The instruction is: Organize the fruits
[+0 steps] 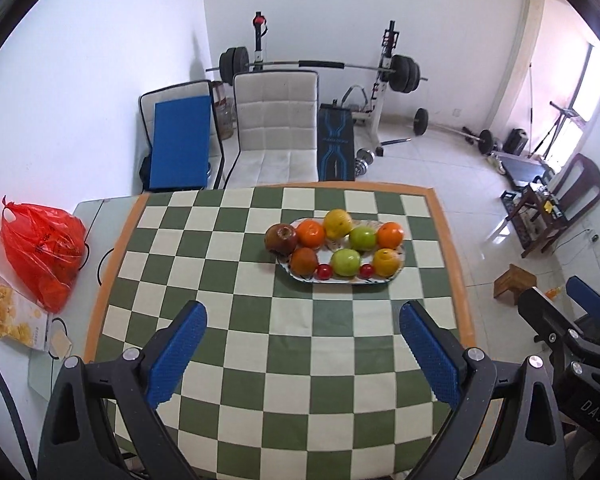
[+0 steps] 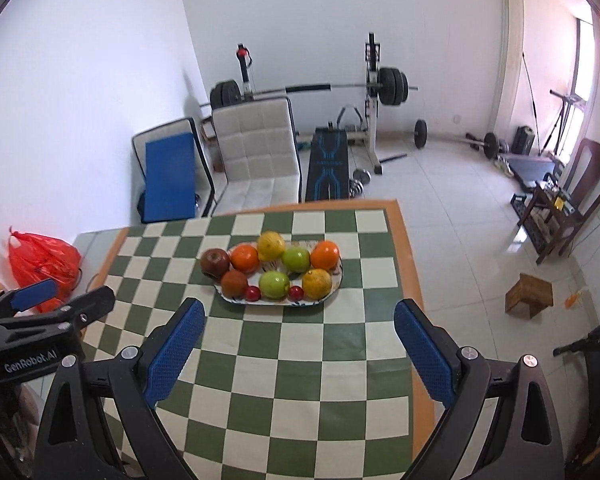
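Note:
A white oval plate (image 1: 394, 274) (image 2: 338, 280) sits on the green-and-white checkered table, holding two oranges, two green apples (image 1: 345, 262) (image 2: 274, 285), yellow citrus, a brown fruit and two small red fruits. A dark red pomegranate (image 1: 281, 239) (image 2: 215, 262) rests at the plate's left end. My left gripper (image 1: 304, 316) is open and empty, held above the table short of the plate. My right gripper (image 2: 300, 314) is open and empty, also short of the plate. Each gripper shows at the edge of the other's view.
A red plastic bag (image 1: 42, 250) (image 2: 44, 262) and a snack box (image 1: 8, 314) lie on the side table at left. A white chair (image 1: 276, 128) stands behind the table. Weights, a bench and a wooden stool (image 2: 529, 294) are on the floor.

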A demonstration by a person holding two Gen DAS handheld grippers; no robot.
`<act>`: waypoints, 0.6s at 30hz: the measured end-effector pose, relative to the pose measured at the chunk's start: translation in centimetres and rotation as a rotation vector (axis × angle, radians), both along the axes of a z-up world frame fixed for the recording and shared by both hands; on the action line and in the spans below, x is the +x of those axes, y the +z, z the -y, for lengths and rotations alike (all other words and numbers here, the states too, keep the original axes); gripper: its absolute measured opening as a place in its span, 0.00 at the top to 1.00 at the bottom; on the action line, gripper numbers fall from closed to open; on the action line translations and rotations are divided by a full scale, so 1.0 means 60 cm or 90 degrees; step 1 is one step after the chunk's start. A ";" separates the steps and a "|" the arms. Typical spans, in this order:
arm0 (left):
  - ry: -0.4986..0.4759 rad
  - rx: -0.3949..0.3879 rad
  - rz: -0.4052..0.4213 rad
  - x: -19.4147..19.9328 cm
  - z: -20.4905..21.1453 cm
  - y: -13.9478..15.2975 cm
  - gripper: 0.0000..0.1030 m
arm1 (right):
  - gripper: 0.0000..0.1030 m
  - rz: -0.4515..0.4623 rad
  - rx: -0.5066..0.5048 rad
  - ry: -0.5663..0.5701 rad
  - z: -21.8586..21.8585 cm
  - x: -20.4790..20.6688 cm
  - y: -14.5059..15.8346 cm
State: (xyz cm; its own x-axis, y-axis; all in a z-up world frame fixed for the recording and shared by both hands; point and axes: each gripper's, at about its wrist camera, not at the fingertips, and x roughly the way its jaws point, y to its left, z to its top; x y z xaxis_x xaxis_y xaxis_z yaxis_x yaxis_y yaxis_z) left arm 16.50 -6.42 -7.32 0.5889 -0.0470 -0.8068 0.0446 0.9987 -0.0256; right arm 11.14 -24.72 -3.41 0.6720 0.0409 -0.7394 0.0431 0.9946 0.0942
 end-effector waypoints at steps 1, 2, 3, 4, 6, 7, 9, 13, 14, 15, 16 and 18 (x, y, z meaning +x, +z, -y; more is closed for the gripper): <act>-0.003 0.000 0.004 -0.007 0.001 0.005 0.04 | 0.05 0.007 -0.001 0.002 -0.001 -0.012 0.013; -0.006 -0.002 0.006 -0.016 0.003 0.013 0.04 | 0.05 0.014 -0.001 0.003 -0.003 -0.024 0.025; -0.008 -0.004 0.009 -0.023 0.005 0.018 0.04 | 0.05 0.019 -0.002 0.003 -0.004 -0.033 0.034; -0.010 -0.005 0.013 -0.032 0.006 0.025 0.04 | 0.05 0.024 0.000 0.005 -0.005 -0.044 0.044; -0.013 -0.006 0.018 -0.045 0.009 0.034 0.04 | 0.04 0.034 -0.004 0.006 -0.007 -0.064 0.062; -0.015 -0.008 0.020 -0.050 0.010 0.037 0.04 | 0.04 0.036 -0.007 0.005 -0.008 -0.071 0.068; -0.016 -0.005 0.026 -0.062 0.014 0.043 0.04 | 0.04 0.040 -0.006 0.003 -0.008 -0.087 0.078; -0.017 -0.005 0.034 -0.075 0.015 0.052 0.04 | 0.04 0.039 -0.001 -0.001 -0.005 -0.111 0.091; -0.016 -0.004 0.035 -0.076 0.014 0.051 0.04 | 0.04 0.039 -0.002 -0.002 -0.004 -0.114 0.094; -0.016 -0.003 0.038 -0.077 0.013 0.052 0.04 | 0.04 0.041 -0.001 -0.002 -0.004 -0.119 0.098; -0.015 -0.004 0.040 -0.078 0.013 0.053 0.04 | 0.04 0.043 -0.002 -0.003 -0.004 -0.123 0.101; -0.012 -0.005 0.038 -0.077 0.012 0.050 0.04 | 0.04 0.045 -0.003 -0.005 -0.003 -0.124 0.105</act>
